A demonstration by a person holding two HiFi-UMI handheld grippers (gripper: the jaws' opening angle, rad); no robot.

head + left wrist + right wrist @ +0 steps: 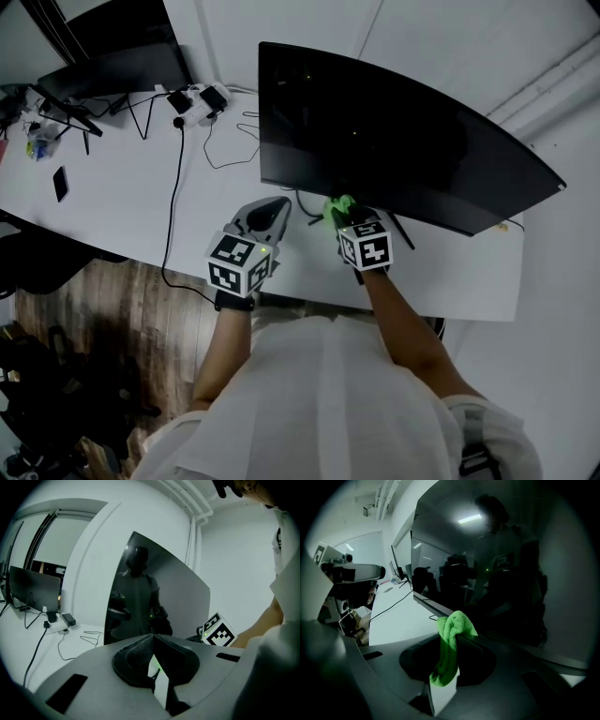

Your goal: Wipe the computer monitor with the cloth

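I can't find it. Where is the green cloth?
The green cloth is pinched in the right gripper, right by the bottom edge of the big monitor, above the white desk.

Nubby green cloth, glossy mirror-like monitor screen — smooth matt white desk, wood-grain floor.

The left arm and the right arm both reach forward from the body, bare below the sleeves and roughly side by side. The left gripper points ahead with its jaws closed tip to tip and nothing between them. The right gripper is held near it, slightly further forward, with its jaws clamped on a bunched green cloth.
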